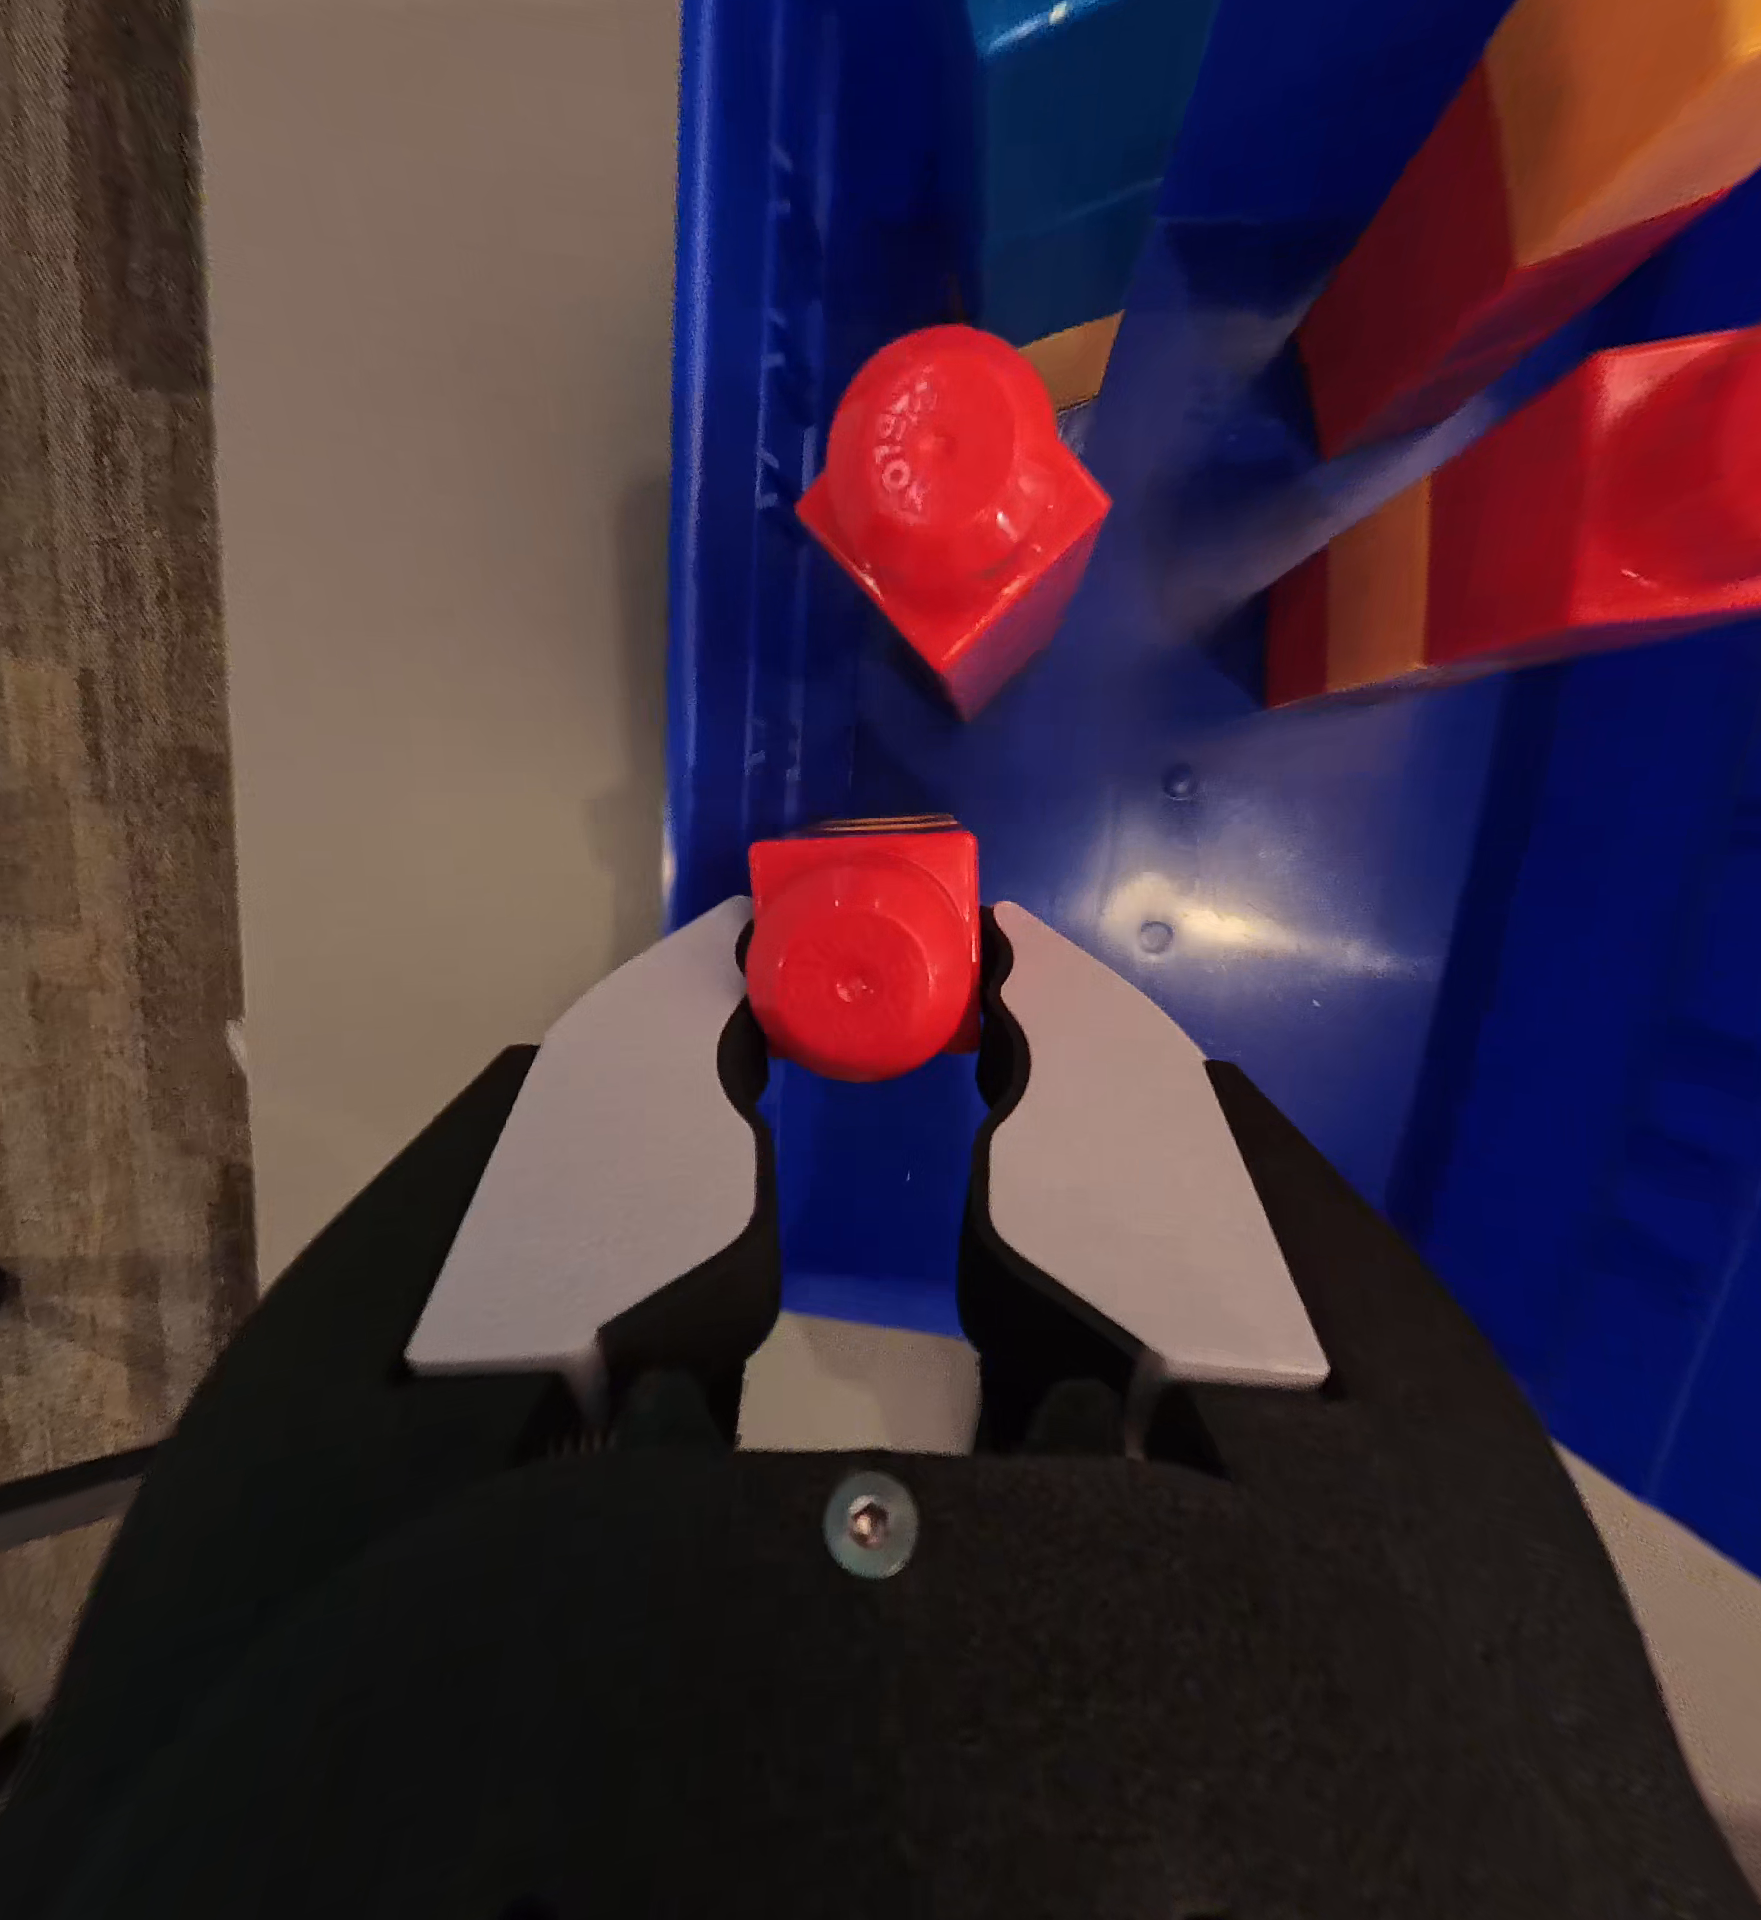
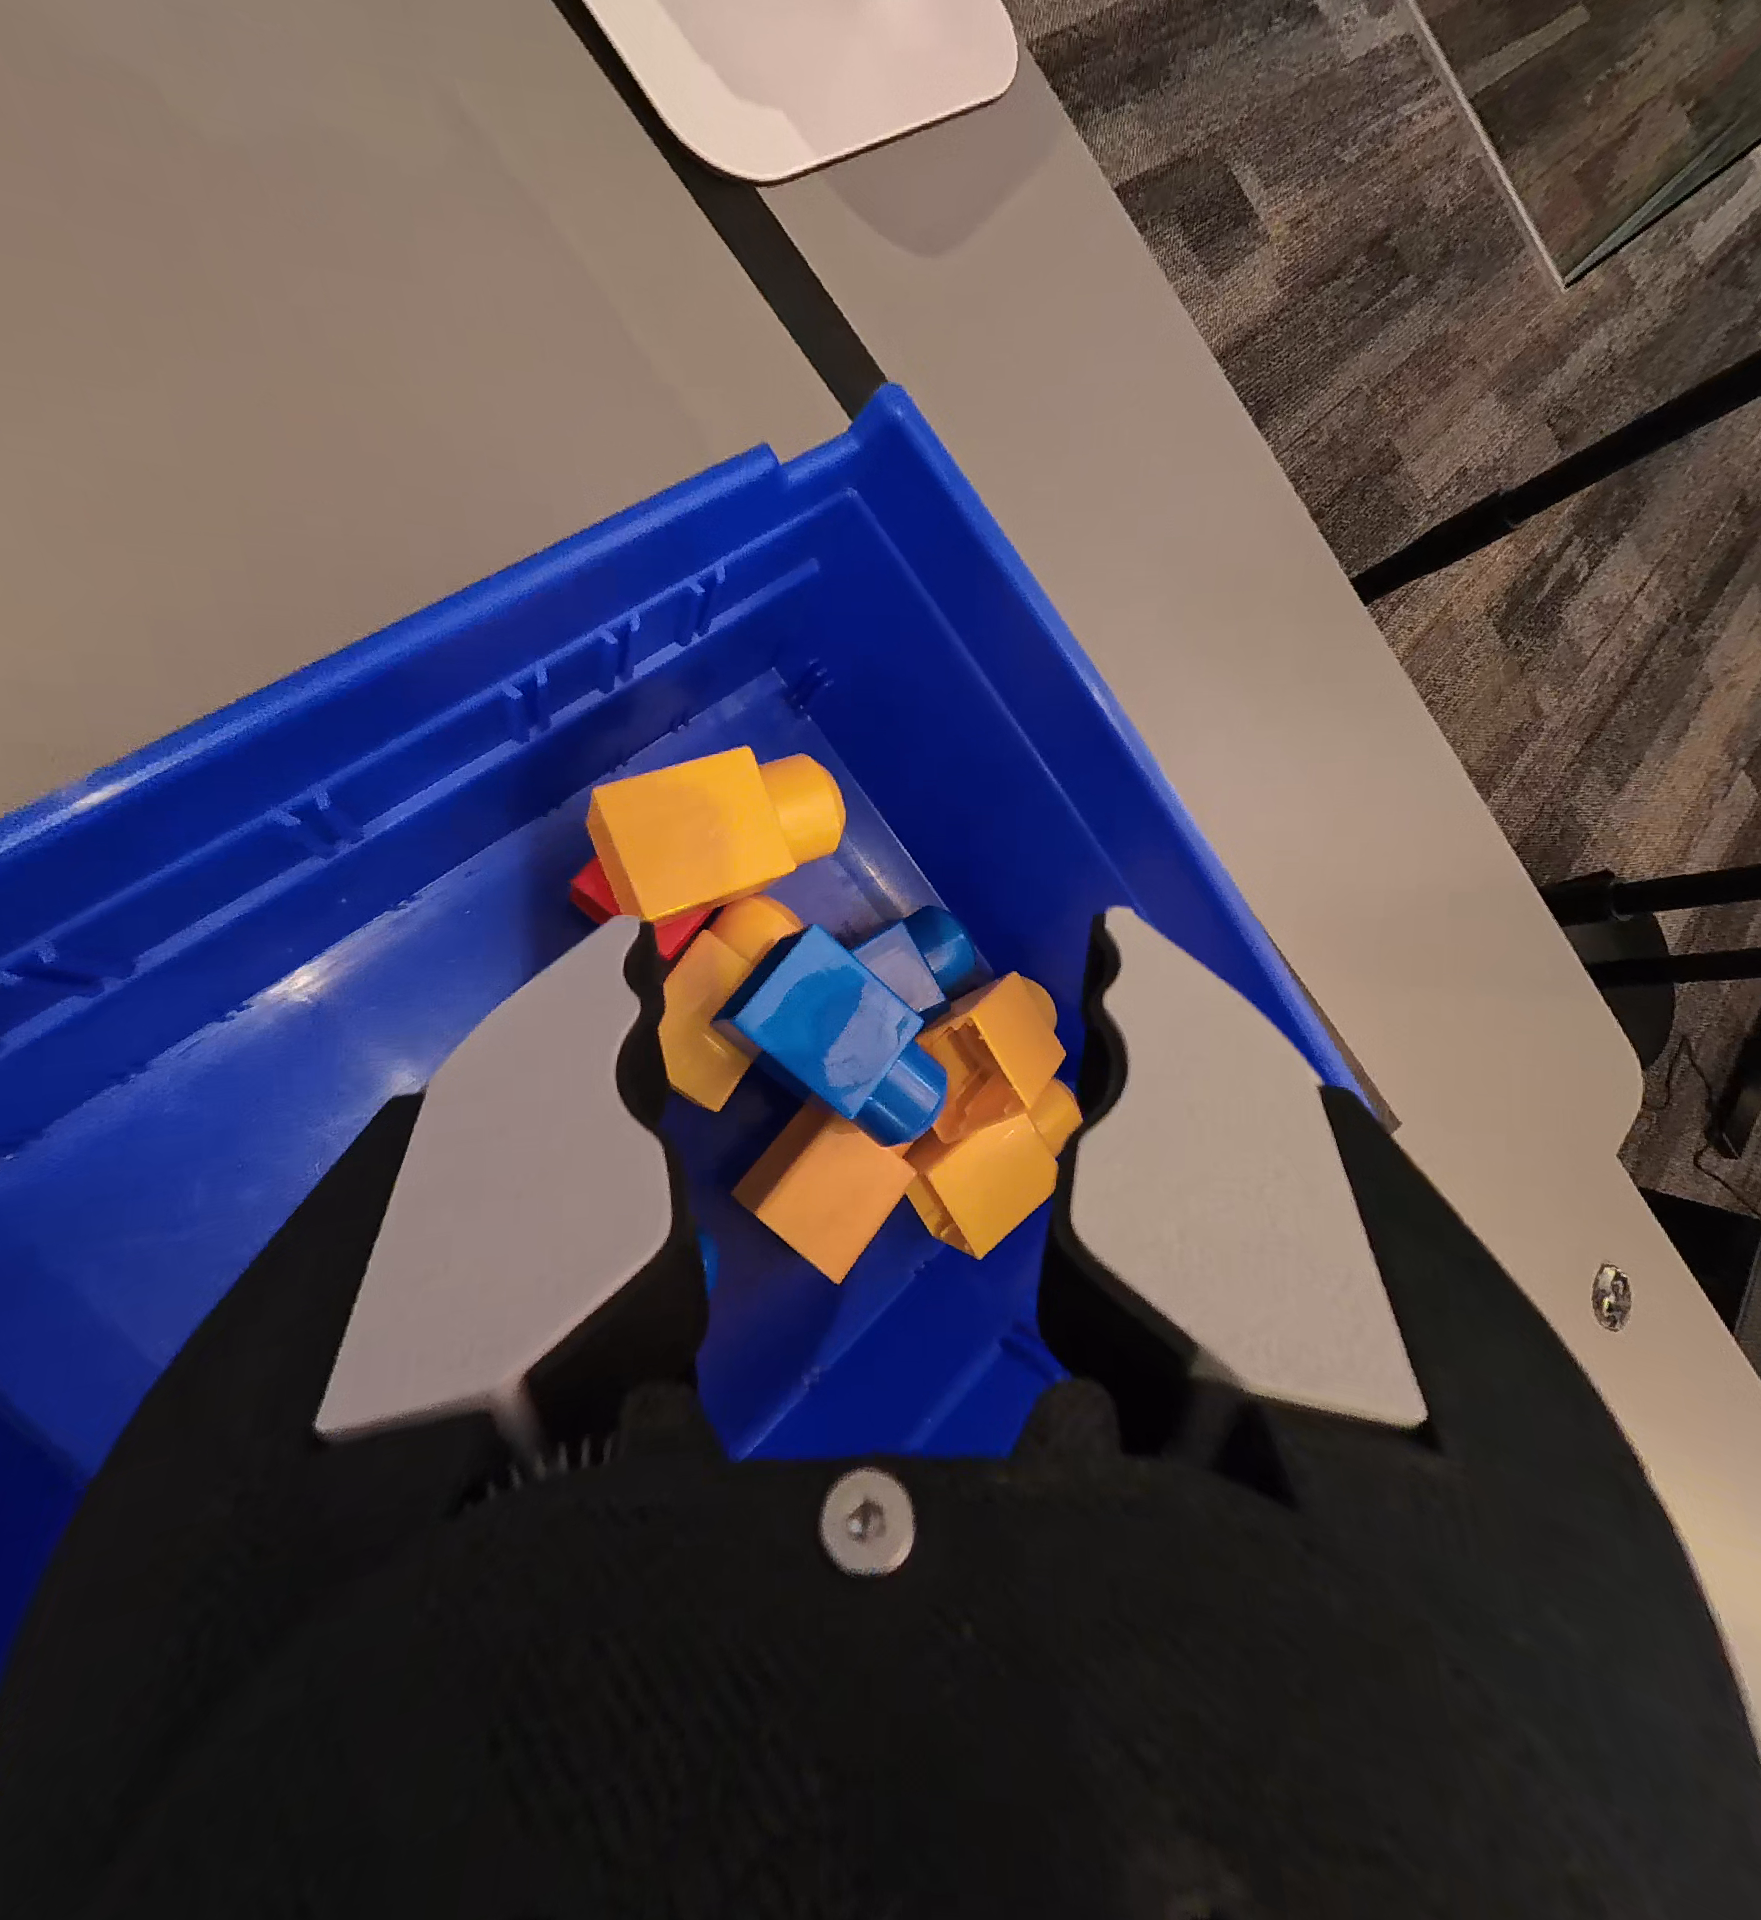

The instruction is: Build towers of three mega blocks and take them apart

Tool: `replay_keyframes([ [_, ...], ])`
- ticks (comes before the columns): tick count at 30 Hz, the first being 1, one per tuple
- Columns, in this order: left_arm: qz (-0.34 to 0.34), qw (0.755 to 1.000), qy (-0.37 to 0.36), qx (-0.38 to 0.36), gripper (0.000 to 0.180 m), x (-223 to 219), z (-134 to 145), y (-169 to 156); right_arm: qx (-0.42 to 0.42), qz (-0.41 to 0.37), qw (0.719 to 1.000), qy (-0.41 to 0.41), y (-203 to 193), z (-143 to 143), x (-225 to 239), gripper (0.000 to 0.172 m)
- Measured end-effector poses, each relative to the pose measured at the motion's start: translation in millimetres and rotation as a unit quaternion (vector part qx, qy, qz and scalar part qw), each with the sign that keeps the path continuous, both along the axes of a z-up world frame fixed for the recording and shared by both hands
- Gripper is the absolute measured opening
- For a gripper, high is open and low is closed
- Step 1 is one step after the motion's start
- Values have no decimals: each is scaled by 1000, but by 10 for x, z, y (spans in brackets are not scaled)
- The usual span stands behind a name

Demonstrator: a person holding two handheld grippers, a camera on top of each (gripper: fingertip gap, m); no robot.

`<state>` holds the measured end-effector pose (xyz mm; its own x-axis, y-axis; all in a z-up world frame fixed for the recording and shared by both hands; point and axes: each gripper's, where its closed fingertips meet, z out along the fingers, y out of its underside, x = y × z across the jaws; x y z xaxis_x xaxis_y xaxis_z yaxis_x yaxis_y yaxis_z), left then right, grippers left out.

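Left tongs [image 1: 868,961] clamp one red block [image 1: 860,961].

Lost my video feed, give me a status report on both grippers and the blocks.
Left gripper shut on a red plastic block over the blue plastic bin. Right gripper open, bare, above loose yellow and blue blocks. No obstruction seen.

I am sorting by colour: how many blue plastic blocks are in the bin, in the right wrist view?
2: one blue plastic block atop the orange pile, one just behind it. Others may be hidden.
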<state>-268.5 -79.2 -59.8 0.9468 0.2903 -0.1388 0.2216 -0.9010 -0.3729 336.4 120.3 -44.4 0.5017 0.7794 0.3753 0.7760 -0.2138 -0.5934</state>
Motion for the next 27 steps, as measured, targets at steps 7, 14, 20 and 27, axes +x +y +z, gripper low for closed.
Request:
replay_keyframes([
  [7,-187,953,-54,231,37,995,1205,-116,74,85,991,66,-298,606,-612,75],
  [14,-496,788,-180,316,37,2672,1758,-400,-21,448,819,359,-2114,1448,-2324,79],
  [20,-568,747,-224,263,37,3206,1572,-418,-118,473,819,304,-2377,970,-2711,76],
  [27,-575,711,-289,285,59,3409,1561,-278,-199,469,784,354,-2267,1020,-2657,37],
])
